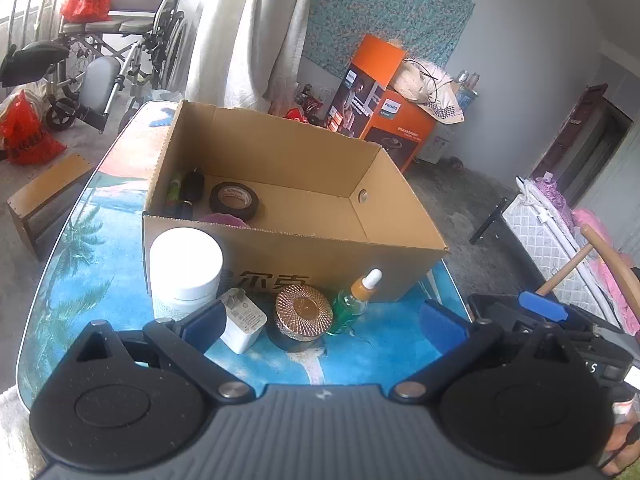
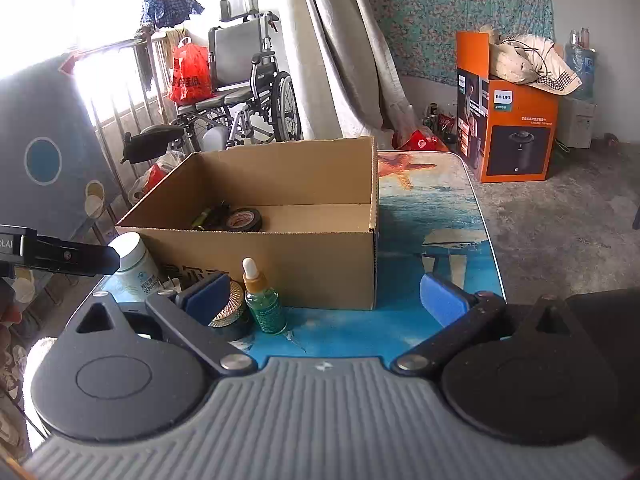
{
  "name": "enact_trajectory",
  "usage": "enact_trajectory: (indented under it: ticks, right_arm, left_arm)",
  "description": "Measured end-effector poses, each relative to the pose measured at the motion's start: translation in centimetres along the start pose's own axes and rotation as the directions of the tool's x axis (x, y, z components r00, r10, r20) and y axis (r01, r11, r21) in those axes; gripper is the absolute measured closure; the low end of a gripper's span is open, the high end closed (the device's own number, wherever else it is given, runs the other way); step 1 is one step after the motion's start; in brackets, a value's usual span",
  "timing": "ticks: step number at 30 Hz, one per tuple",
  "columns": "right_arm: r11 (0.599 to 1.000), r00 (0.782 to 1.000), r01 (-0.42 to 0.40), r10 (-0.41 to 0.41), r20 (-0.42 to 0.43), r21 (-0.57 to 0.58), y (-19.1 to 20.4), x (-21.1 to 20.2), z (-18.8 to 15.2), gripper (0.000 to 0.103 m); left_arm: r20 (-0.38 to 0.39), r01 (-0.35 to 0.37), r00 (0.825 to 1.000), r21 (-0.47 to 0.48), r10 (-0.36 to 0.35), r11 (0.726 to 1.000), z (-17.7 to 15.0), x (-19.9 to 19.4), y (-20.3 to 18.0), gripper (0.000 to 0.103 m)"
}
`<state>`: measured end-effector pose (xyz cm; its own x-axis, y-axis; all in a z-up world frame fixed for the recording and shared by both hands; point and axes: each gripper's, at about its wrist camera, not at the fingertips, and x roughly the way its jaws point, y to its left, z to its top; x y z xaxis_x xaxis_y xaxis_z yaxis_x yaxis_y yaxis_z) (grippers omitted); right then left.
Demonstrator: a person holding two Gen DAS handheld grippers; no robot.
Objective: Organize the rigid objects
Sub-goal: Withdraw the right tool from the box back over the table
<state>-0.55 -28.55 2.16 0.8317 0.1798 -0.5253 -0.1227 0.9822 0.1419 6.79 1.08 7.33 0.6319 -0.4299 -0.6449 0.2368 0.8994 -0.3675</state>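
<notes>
1. The cardboard box stands open on the ocean-print tabletop; it serves as the landmark here.
2. Inside the box, near its left wall, lies a black tape roll beside a few dark small items.
3. In front of the box stand a white jar, a white charger plug, a copper-lidded jar and a green dropper bottle.
4. The left gripper hovers before these items, jaws spread wide, holding nothing.
5. The right gripper hovers before the box's front wall, jaws spread, empty.
6. Only the left wrist view shows the plug clearly; in the right wrist view it is mostly hidden.
7. Only the right wrist view shows the tabletop to the right of the box.
</notes>
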Motion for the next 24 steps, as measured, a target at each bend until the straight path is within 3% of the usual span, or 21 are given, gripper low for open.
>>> enact_trajectory:
  ticks: [7, 24]
  right_arm:
    - [0.997, 0.998, -0.064, 0.064, 0.012, 0.034, 0.0, 0.4, -0.6, 0.001]
    - [0.990, 0.991, -0.125, 0.122, 0.050, 0.071, 0.1, 0.4, -1.6, 0.001]
  left_arm:
    - [0.009, 0.014, 1.000, 0.022, -0.014, 1.000, -0.3, 0.1, -0.6, 0.000]
    - [0.000, 0.034, 0.999, 0.111, -0.035, 0.993, -0.9, 0.7, -1.7, 0.000]
